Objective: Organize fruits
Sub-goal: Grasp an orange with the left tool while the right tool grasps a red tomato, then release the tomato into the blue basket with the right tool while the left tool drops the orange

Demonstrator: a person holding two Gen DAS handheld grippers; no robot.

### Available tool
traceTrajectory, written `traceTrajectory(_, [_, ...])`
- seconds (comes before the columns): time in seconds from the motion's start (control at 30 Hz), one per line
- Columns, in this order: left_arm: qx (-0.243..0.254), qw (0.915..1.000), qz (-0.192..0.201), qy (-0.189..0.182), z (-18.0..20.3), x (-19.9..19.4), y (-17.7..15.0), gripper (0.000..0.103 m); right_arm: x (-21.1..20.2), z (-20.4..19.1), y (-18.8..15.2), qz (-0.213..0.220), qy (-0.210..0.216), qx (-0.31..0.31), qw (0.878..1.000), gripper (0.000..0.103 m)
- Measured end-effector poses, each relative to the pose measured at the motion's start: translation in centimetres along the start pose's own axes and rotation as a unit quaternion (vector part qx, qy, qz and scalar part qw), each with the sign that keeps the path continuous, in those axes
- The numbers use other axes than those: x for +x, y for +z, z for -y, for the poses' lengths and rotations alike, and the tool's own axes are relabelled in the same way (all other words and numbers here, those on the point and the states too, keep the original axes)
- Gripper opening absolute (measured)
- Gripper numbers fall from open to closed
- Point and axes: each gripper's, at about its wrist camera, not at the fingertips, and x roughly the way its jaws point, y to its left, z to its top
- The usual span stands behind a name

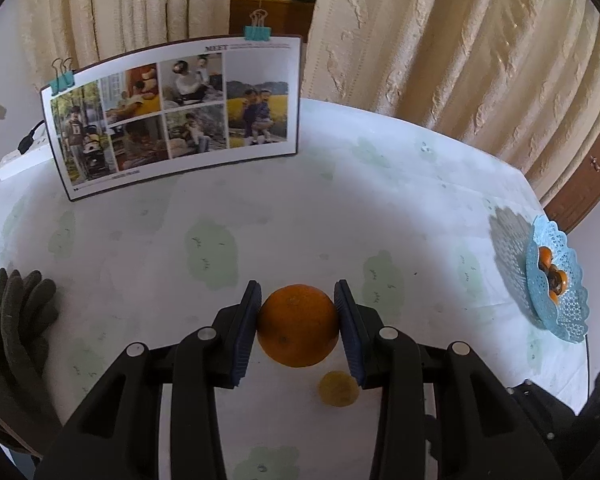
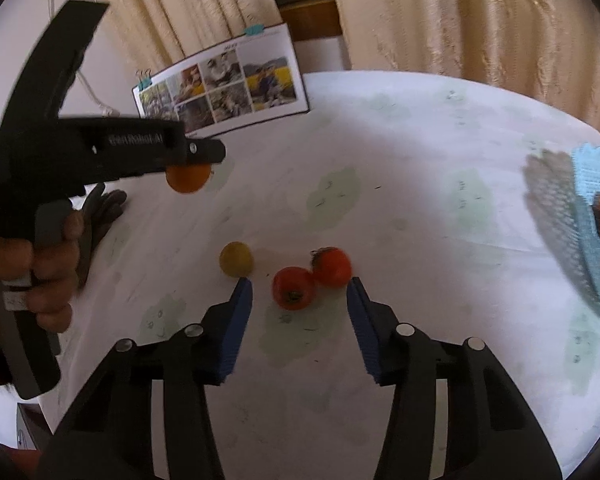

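Left tool point(image 1: 298, 322) pinches the orange point(image 1: 298, 326); the blue basket point(image 1: 560, 284) sits far right of frame. Right tool point(image 2: 300, 304) is spread.

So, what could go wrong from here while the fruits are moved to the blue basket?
1. The left gripper holds the round orange only at its two sides, above the table; it may slip out and roll.
2. The blue basket stands at the table's edge, so a push could tip it off.
3. The two red fruits touch; the open right gripper may knock one away.
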Motion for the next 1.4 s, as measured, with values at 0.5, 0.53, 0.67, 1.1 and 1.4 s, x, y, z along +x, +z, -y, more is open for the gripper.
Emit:
traceTrajectory(0.5, [0.004, 1.0, -0.005, 0.0, -1.2, 0.4, 0.3, 0.038, 3.9, -1.5, -0.1, -0.023, -0.024, -0.022, 0.999, 0.028])
traceTrajectory(0.53, [0.005, 1.0, -0.005, 0.0, -1.2, 0.5, 0.4, 0.038, 3.7, -1.5, -0.2, -0.022, -0.023, -0.024, 0.999, 0.028])
traceTrajectory(0.67, [0.006, 1.0, -0.004, -0.004, -0.7, 0.7, 0.6, 0.038, 2.0, -1.2, -0.5, -0.011, -0.025, -0.025, 0.999, 0.028])
traceTrajectory(1.1, [0.021, 0.9996, 0.004, -0.018, 3.4, 0.3, 0.6, 0.038, -3.9, 3.7, -0.1, 0.041, -0.065, 0.026, 0.997, 0.028])
traceTrajectory(1.4, [0.036, 0.9989, 0.011, -0.027, 7.9, -0.4, 0.4, 0.038, -8.2, 9.7, -0.2, 0.074, -0.112, 0.072, 0.988, 0.028])
